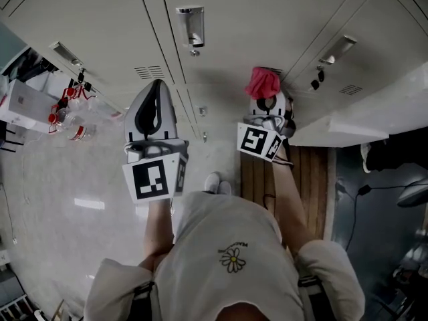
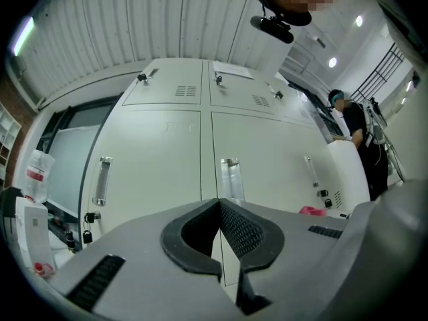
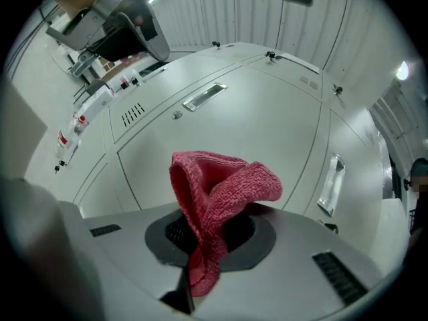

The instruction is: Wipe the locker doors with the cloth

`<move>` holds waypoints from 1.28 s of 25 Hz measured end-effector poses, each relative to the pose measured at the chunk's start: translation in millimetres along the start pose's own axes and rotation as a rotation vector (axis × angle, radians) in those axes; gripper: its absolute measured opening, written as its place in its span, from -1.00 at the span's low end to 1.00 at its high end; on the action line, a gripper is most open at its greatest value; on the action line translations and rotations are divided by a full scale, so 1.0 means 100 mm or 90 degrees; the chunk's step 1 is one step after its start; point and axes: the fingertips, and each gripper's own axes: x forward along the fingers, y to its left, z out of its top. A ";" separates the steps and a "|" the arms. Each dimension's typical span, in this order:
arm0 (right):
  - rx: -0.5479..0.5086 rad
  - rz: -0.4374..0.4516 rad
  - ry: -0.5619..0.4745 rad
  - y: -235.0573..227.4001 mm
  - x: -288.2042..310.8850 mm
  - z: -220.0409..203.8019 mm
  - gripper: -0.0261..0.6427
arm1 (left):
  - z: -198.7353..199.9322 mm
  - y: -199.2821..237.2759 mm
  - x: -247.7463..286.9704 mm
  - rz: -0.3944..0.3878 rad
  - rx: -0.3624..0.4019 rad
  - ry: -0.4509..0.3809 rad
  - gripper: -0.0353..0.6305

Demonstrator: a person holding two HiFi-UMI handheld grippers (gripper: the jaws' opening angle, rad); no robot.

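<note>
Red cloth (image 3: 221, 192), pinched in the clenched fingers of the right gripper (image 3: 212, 231), bunches near the pale locker doors (image 3: 254, 119), so wiping well likely means pressing its fold flat there, with the left gripper (image 2: 219, 209), fingers closed on nothing, held aside.

Grips a folded red cloth (image 3: 217, 192) in the right gripper (image 3: 208, 238), jaws shut on its lower end, its upper part standing up in a loose loop. Faces pale locker doors (image 3: 267, 136) behind the cloth. Shows a recessed handle (image 3: 204, 97) above the cloth, vent slots (image 3: 132, 114) up to its left, and an upright handle (image 3: 331, 184) to its right.
</note>
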 end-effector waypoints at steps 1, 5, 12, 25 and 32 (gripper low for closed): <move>-0.001 -0.008 0.008 -0.05 -0.01 -0.05 -0.83 | 0.01 -0.02 0.01 -0.005 0.000 -0.003 -0.85; -0.001 -0.034 0.039 -0.22 -0.06 -0.23 -0.83 | 0.01 -0.07 0.04 -0.018 -0.003 -0.006 -0.85; -0.004 -0.059 0.068 -0.40 -0.11 -0.42 -0.83 | 0.01 -0.16 0.07 -0.037 -0.005 -0.007 -0.85; -0.005 -0.081 0.093 -0.52 -0.14 -0.56 -0.83 | 0.01 -0.12 0.07 -0.037 -0.005 -0.005 -0.85; -0.008 -0.088 0.097 -0.54 -0.15 -0.56 -0.83 | 0.02 -0.12 0.06 -0.037 -0.003 -0.008 -0.85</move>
